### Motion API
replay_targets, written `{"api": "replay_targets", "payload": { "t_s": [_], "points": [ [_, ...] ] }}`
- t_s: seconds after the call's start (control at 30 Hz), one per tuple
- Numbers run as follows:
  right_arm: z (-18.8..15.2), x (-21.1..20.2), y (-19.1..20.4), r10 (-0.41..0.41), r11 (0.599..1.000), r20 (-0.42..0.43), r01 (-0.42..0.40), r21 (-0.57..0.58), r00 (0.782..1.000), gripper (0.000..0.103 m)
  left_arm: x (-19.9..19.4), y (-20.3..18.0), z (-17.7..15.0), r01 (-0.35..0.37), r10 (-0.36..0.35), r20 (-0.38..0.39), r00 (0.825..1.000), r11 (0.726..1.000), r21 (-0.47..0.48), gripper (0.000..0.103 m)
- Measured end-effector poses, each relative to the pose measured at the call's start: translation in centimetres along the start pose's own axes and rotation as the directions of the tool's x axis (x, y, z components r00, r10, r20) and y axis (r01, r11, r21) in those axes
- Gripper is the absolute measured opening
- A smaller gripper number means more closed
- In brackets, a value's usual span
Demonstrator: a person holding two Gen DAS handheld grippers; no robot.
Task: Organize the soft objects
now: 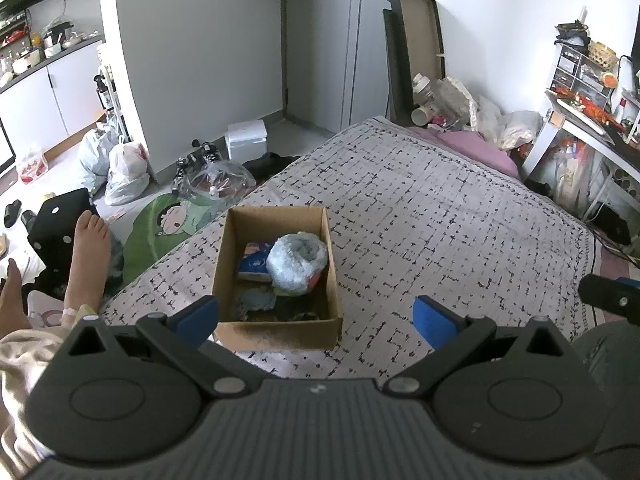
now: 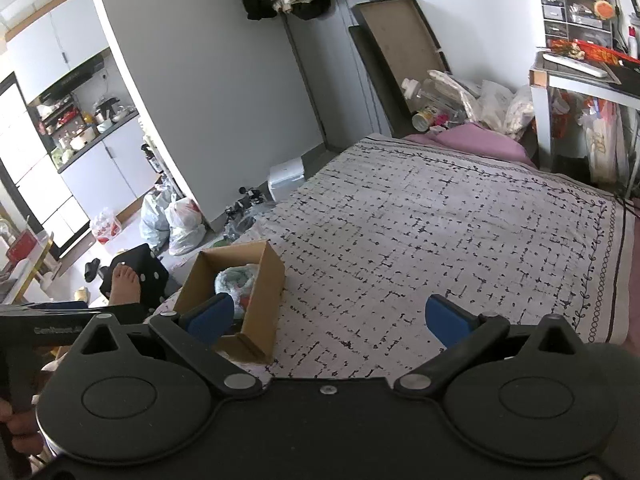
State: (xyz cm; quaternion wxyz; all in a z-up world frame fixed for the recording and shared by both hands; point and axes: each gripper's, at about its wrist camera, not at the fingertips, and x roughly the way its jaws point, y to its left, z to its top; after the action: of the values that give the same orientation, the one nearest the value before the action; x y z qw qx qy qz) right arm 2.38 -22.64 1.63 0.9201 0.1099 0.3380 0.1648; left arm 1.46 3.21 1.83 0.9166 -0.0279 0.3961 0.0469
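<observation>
A brown cardboard box sits on the patterned bedspread near its front left edge. It holds a pale plastic-wrapped bundle, a blue and white pack and darker soft items below. My left gripper is open and empty, just behind the box, its fingers to either side of the box's near end. My right gripper is open and empty above the bedspread, to the right of the box. The right gripper also shows at the right edge of the left wrist view.
A pink pillow and plastic bags lie at the bed's far end. A white desk stands at the right. Bags, a green cartoon cushion and a bare foot are on the floor to the left.
</observation>
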Motion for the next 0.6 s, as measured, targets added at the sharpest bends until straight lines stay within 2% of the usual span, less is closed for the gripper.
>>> {"api": "replay_targets", "payload": {
  "t_s": [0.27,0.6],
  "points": [
    [-0.1,-0.2,0.7,0.03,0.999,-0.019,-0.03,-0.011,0.999,0.103,-0.4,0.3,-0.1,-0.004,0.004,0.0,1.0,1.0,-0.006,0.102],
    [-0.4,0.0,1.4,0.015,0.999,-0.034,-0.016,-0.044,0.999,0.103,-0.4,0.7,-0.4,-0.004,0.004,-0.006,1.0,1.0,-0.014,0.102]
  ]
}}
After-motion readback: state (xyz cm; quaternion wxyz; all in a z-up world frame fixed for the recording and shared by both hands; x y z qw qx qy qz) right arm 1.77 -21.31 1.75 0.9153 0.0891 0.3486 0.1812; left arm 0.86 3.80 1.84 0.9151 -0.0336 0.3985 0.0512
